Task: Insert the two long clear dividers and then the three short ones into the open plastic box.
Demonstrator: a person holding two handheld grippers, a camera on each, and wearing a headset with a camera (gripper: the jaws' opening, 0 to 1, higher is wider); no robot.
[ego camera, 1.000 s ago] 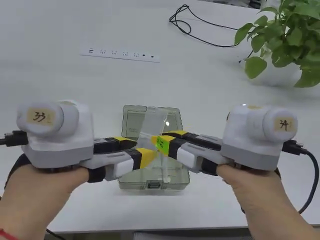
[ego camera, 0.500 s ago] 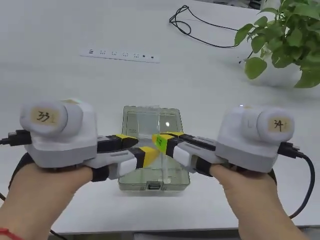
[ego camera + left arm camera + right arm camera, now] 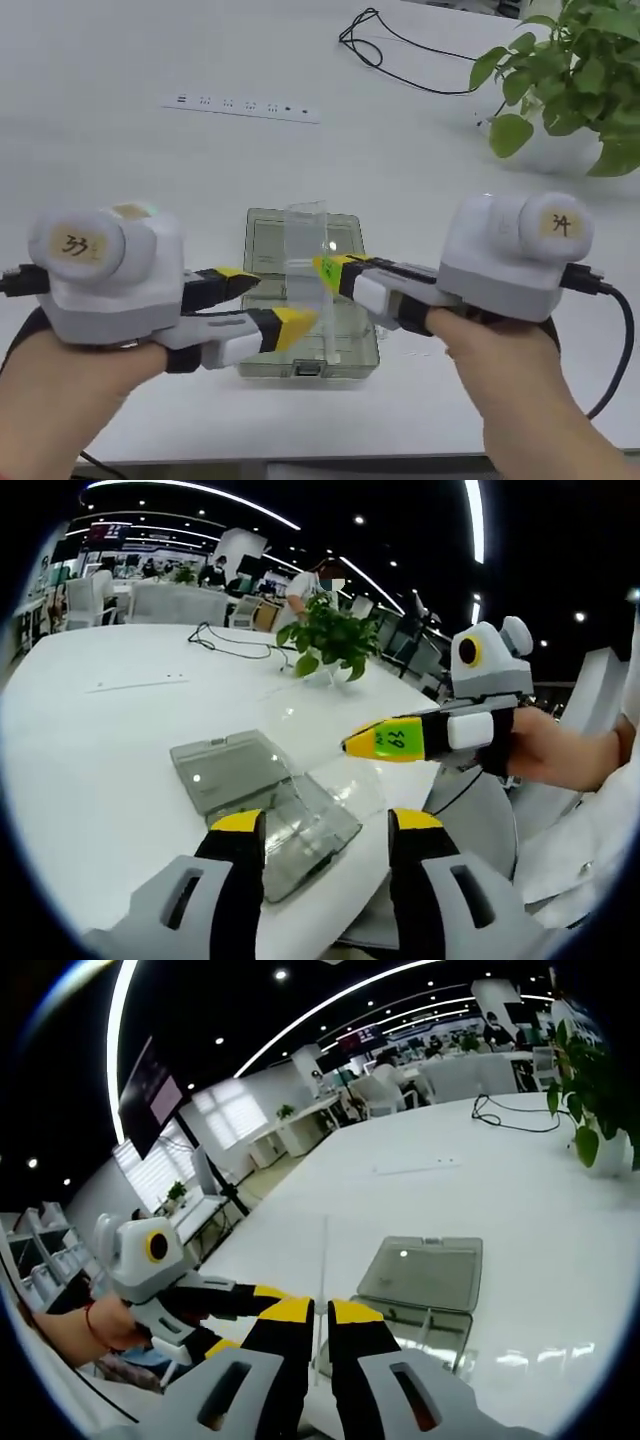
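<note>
The open plastic box [image 3: 352, 345] lies on the white table, its lid [image 3: 262, 240] flat behind the tray. A clear divider [image 3: 305, 250] stands upright over the tray, and my right gripper [image 3: 325, 268] is shut on its edge. In the right gripper view the divider [image 3: 323, 1250] shows as a thin line rising from the shut right gripper [image 3: 320, 1312], with the box [image 3: 420, 1280] beyond. My left gripper [image 3: 266, 298] is open just left of the divider, holding nothing. The left gripper view has its own jaws [image 3: 326, 822] apart over the box [image 3: 262, 798], facing the right gripper [image 3: 400, 740].
A white power strip [image 3: 240, 107] lies at the back of the table. A black cable [image 3: 400, 60] loops at the far right, beside a potted plant [image 3: 570, 80]. The table's front edge runs just below the box.
The right gripper has raised the divider from a low tilt to upright over the box. The left gripper has drawn slightly back to the left.
</note>
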